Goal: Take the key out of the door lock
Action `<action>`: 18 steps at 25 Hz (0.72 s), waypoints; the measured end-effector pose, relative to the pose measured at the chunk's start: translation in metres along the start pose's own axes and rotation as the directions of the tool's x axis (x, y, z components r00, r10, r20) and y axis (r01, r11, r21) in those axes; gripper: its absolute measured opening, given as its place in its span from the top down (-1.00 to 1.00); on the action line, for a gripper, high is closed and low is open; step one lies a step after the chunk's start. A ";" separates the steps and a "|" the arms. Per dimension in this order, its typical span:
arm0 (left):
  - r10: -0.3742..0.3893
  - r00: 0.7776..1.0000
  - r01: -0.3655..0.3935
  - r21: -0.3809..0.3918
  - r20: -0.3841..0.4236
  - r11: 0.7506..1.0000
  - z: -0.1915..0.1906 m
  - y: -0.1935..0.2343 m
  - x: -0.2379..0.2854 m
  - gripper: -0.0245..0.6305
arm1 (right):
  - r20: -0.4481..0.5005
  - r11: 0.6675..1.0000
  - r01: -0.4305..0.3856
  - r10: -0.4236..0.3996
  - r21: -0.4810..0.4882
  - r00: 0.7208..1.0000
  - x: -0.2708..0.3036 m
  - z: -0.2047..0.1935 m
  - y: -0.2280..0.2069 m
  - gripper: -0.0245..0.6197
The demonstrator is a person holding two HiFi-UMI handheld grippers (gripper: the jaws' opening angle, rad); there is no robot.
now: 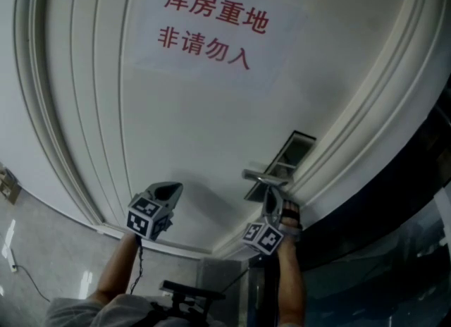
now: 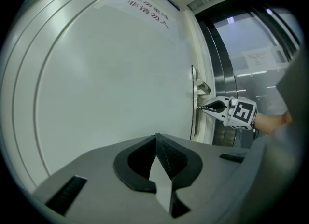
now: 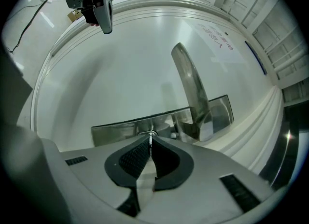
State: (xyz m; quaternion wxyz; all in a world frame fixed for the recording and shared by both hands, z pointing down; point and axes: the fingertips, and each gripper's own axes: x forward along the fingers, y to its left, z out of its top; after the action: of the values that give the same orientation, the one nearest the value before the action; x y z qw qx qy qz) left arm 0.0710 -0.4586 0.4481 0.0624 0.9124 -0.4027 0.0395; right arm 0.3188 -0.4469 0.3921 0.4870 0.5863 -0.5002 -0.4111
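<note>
The white door (image 1: 204, 121) carries a steel lock plate (image 3: 120, 130) with a lever handle (image 3: 189, 85) on its right side. My right gripper (image 3: 150, 140) is pressed up to that plate below the handle, shut on the key (image 3: 151, 134). Only a thin silver edge of the key shows between the pads, right at the keyhole. In the left gripper view the right gripper (image 2: 201, 107) has its tips against the plate (image 2: 193, 103). My left gripper (image 2: 155, 139) is shut on nothing and hangs in front of the bare door panel, left of the lock. In the head view it is the left gripper (image 1: 169, 192).
A paper sign with red characters (image 1: 211, 26) is stuck on the door above. Raised mouldings (image 1: 49, 107) frame the panel. A dark metal and glass partition (image 2: 241, 73) stands right of the door frame. A cable (image 1: 25, 270) lies on the grey floor at the left.
</note>
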 end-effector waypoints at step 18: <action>0.011 1.000 -0.011 0.006 -0.006 1.000 -0.004 0.003 -0.010 0.95 | -0.011 0.999 -0.013 0.013 -0.040 1.000 -0.001 -0.001 0.003 0.86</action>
State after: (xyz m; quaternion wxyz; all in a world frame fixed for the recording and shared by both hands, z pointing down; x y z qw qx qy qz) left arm 0.0620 -0.4528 0.4509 0.0609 0.9101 -0.4075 0.0438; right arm 0.3192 -0.4459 0.3953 0.5039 0.5755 -0.4930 -0.4146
